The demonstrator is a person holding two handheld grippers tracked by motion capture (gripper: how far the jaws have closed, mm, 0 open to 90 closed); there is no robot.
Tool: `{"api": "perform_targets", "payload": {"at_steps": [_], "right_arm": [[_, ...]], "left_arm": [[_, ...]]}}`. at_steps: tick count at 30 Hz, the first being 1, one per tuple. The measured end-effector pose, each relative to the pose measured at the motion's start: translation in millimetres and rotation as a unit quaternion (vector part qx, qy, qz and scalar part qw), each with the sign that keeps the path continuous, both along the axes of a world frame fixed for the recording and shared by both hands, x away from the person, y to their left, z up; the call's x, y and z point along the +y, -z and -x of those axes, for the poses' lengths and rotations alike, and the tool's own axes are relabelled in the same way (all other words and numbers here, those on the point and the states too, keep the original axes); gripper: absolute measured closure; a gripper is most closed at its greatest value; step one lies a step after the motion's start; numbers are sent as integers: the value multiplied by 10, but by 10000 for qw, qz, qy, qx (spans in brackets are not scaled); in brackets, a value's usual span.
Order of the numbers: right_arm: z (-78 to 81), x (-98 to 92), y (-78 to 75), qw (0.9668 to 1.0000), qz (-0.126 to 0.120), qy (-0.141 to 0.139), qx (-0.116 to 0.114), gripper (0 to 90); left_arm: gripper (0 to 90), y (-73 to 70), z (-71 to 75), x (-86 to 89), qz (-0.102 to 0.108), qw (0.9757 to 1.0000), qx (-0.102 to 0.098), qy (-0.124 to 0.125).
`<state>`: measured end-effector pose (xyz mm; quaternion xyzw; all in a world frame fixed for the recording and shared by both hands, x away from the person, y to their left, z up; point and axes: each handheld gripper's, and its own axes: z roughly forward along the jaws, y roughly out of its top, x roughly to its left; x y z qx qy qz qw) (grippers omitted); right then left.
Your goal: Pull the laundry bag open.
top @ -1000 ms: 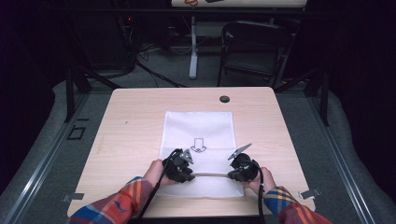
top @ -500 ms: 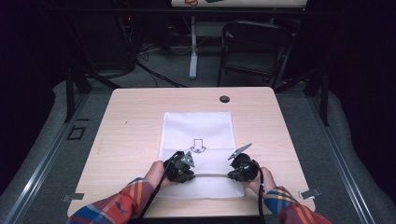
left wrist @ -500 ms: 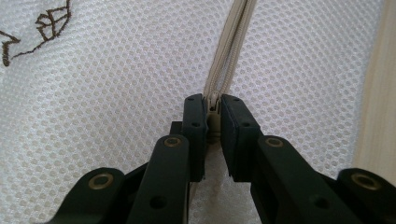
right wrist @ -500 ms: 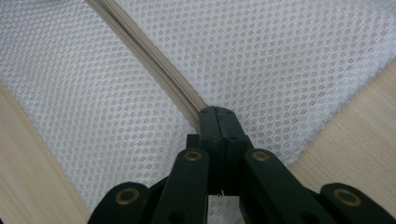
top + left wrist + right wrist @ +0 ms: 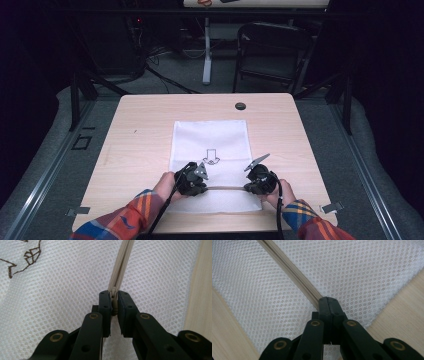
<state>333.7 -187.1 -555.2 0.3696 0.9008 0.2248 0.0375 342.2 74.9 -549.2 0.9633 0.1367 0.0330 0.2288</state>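
A white mesh bag (image 5: 210, 137) with a printed arrow lies flat on the wooden table (image 5: 140, 125). A beige zipper (image 5: 225, 188) runs across its near end. My left gripper (image 5: 192, 181) is shut on the zipper's pull (image 5: 114, 302), which sits pinched between the black jaws in the left gripper view. My right gripper (image 5: 260, 181) is shut on the zipper's tape (image 5: 294, 267) near the bag's right edge; in the right gripper view the jaws meet tight on the tape's end. Both hands rest low on the bag.
A small black round grommet (image 5: 240, 106) sits near the table's far edge. A dark folding chair (image 5: 272, 50) and a white table leg (image 5: 206, 50) stand on the floor beyond the table. Metal brackets (image 5: 332, 207) mark the near corners.
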Motion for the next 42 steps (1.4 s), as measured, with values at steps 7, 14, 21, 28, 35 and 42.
{"api": "perform_targets", "payload": {"at_steps": [7, 14, 21, 28, 35, 42], "right_arm": [[-3, -1, -1, 10000, 14, -1, 2, 900], [-7, -4, -2, 10000, 19, -17, 4, 900], [-9, -9, 4, 10000, -71, -4, 25, 900], [-17, -24, 5, 9999, -98, -44, 55, 900], [-33, -17, 3, 9999, -94, -50, 93, 900], [-26, -4, -2, 10000, -11, -76, 51, 900]], "left_arm": [[818, -1, -18, 98, -27, 9999, 104, -98], [818, -30, -28, 284, 75, 9992, 288, -282], [818, -47, -11, 303, 66, 9989, 309, -334], [817, -64, 17, 348, 29, 9989, 279, -385], [817, -72, 40, 450, -113, 9986, 239, -454], [817, -105, 43, 686, 4, 9966, 316, -767]]}}
